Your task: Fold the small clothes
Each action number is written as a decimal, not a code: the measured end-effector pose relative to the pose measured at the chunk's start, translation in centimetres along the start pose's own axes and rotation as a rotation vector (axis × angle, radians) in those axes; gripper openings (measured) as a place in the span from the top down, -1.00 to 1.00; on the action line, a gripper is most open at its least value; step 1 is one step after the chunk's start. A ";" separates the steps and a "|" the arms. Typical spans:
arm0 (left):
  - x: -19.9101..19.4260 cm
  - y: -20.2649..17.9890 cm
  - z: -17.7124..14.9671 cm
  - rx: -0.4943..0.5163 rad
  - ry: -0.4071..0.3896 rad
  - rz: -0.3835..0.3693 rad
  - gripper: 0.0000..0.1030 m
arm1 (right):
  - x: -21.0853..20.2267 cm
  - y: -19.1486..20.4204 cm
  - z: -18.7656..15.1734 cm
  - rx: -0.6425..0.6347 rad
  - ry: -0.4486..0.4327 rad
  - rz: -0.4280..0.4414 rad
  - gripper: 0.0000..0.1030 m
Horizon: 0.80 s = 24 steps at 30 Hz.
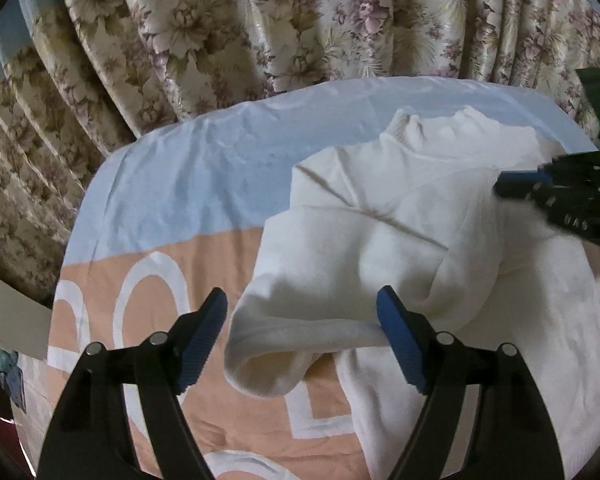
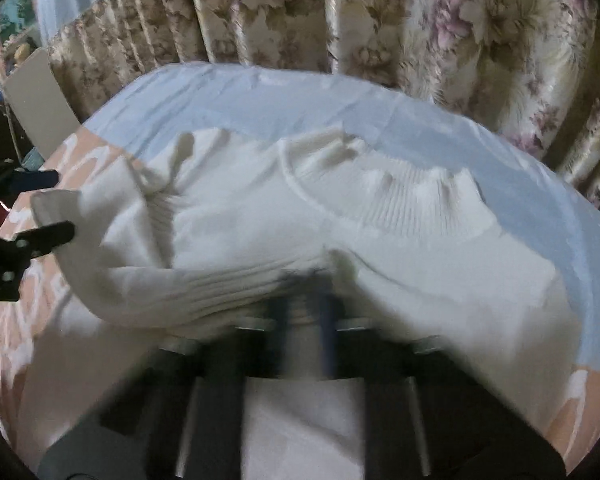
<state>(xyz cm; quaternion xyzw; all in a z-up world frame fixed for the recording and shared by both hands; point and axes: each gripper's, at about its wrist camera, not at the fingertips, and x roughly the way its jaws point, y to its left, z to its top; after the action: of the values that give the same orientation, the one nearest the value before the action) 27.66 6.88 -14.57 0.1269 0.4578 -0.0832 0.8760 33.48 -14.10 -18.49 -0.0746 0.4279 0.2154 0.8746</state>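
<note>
While the right gripper (image 2: 306, 312) pinches a bunched sleeve of the white sweater (image 1: 400, 208), the left gripper (image 1: 300, 336) hangs spread around its cuff; a sleeve fold seems underway. Next, the left should close on that cuff.

One white sweater (image 1: 400, 216), two grippers: left gripper (image 1: 300, 320), right gripper (image 2: 306, 304); one bedsheet (image 1: 172, 184).

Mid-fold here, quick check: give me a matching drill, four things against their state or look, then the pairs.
Things:
1. left hand-held gripper
2. right hand-held gripper
3. sweater
4. bedsheet

States:
A. white, ribbed collar at the far side
B. closed on a bunched fold of knit
C. open, sleeve cuff lying between the fingers
D. light blue and peach with white letters

Pairs: 1-C, 2-B, 3-A, 4-D
</note>
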 end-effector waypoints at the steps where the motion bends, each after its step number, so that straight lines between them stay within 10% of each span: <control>1: 0.0 0.1 0.2 -0.006 -0.002 -0.004 -0.51 | -0.6 -0.1 0.1 0.002 -0.028 -0.003 0.99; 5: -0.6 0.0 1.1 -0.027 -0.029 -0.017 -0.51 | -3.4 -2.4 0.5 0.050 -0.121 -0.048 0.99; 14: -0.4 -1.7 1.7 0.005 -0.029 -0.010 -0.51 | -1.5 -3.7 1.1 0.209 0.038 0.109 0.86; 20: 0.0 -1.9 1.5 0.036 -0.020 0.036 -0.51 | 0.8 -3.6 1.1 0.353 0.100 0.141 0.07; 24: 0.2 -1.3 1.5 0.016 -0.014 0.036 -0.51 | 1.7 -3.2 1.6 0.355 0.102 0.138 0.81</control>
<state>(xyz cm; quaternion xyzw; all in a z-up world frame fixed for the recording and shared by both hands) 28.58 5.20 -14.12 0.1414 0.4489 -0.0720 0.8794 37.03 -15.93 -19.01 0.0995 0.5069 0.1922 0.8344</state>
